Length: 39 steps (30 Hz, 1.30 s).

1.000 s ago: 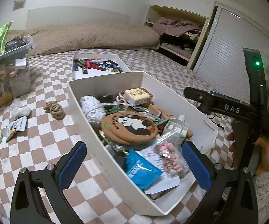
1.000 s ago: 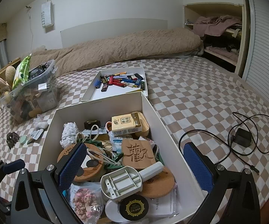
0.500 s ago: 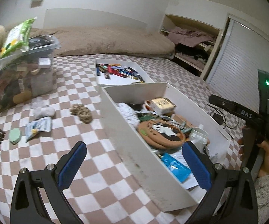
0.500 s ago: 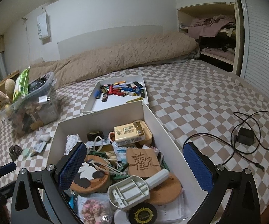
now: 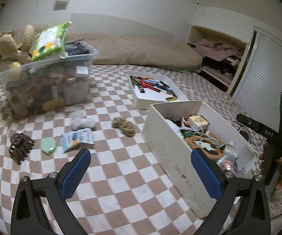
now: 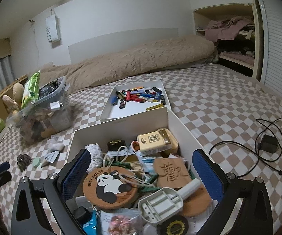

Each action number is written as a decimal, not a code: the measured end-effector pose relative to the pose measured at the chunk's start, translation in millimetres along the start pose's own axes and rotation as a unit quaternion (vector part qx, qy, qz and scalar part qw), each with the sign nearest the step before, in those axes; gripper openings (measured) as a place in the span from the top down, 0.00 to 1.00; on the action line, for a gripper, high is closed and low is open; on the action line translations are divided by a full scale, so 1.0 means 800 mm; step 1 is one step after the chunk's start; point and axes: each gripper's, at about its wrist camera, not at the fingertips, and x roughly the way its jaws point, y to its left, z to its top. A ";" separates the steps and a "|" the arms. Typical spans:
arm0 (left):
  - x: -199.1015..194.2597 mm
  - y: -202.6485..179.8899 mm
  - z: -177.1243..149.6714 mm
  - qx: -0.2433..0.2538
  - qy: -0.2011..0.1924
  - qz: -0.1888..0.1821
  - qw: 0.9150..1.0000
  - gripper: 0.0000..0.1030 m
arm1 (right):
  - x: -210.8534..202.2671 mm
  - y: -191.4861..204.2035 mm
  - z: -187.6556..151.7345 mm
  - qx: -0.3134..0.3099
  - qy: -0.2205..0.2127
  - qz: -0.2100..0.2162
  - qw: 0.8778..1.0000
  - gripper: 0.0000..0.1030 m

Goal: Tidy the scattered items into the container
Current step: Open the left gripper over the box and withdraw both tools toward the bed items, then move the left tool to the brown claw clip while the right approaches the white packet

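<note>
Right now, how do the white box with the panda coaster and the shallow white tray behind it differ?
The white box has tall walls; the shallow tray has low ones. The box is heaped with mixed clutter, including a panda coaster; the tray holds only small stick-like items along its far end, its near floor bare. Both are white, open-topped, and sit on the checkered cover.

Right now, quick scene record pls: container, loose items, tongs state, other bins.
container: white box, already crowded
loose items: rope knot, snack packet, green disc, brown hair claw, white cloth bundle, all on the checkered blanket
left tongs: open, empty
right tongs: open, empty, over the box
other bins: flat tray of pens, clear tub
</note>
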 end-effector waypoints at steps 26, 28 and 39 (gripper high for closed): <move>-0.068 0.140 -0.001 -0.054 -0.057 0.091 0.993 0.00 | -0.011 0.070 -0.003 -0.031 -0.047 0.019 0.998 0.00; -0.074 0.148 -0.002 -0.061 -0.063 0.097 0.991 0.00 | -0.014 0.078 -0.004 -0.038 -0.052 0.023 0.998 0.00; -0.090 0.184 -0.012 -0.096 -0.073 0.118 0.986 0.00 | -0.027 0.127 -0.015 -0.075 -0.083 0.091 0.990 0.00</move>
